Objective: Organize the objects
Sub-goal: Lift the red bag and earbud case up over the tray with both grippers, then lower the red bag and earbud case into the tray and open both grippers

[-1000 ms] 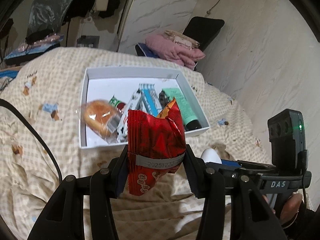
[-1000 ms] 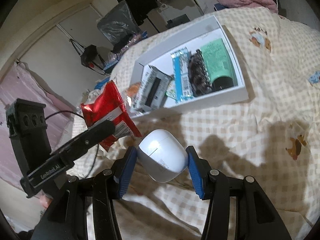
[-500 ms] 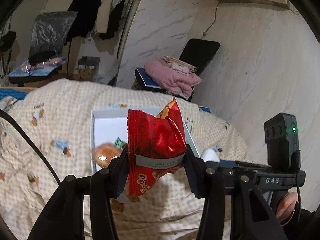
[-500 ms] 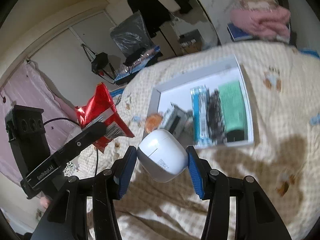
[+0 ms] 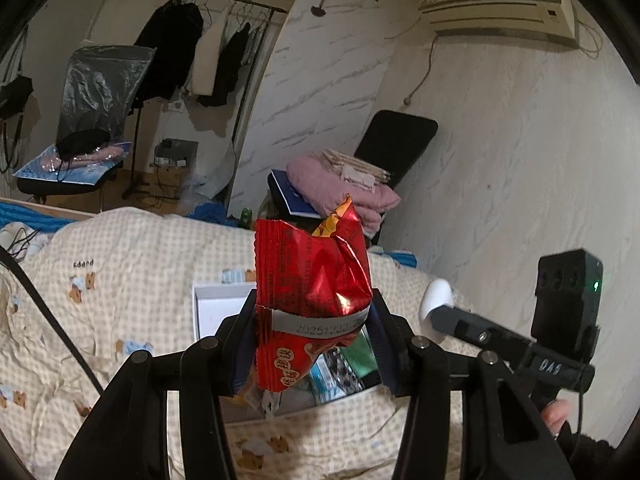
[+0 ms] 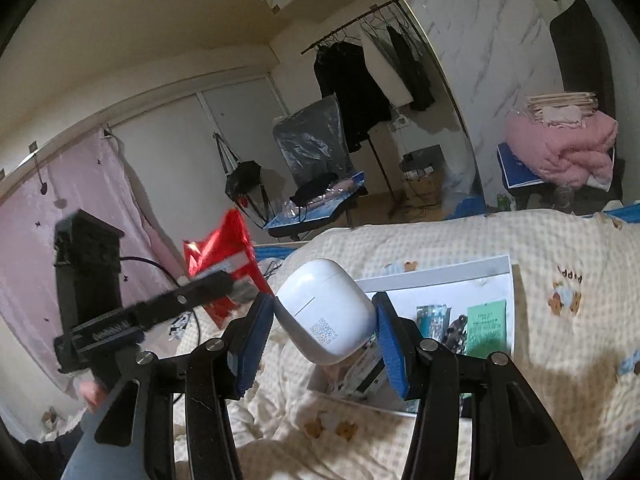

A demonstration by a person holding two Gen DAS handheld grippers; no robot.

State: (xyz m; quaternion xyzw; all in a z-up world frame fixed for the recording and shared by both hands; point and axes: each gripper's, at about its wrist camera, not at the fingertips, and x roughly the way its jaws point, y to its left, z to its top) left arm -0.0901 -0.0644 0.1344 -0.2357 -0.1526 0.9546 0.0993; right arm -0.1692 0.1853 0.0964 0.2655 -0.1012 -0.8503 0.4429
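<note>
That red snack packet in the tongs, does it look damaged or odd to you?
Yes. The red snack packet is crumpled, its top edge bent and creased, pinched at the middle by the left tongs so it stands upright. No tear or spill is visible.

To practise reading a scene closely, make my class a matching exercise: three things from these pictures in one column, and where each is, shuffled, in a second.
Things:
1. red snack packet
2. white earbud case
3. green packet

Places:
A. lying in the white box
B. clamped in the left gripper
C. clamped in the right gripper

Pairs: 1-B, 2-C, 3-A
</note>
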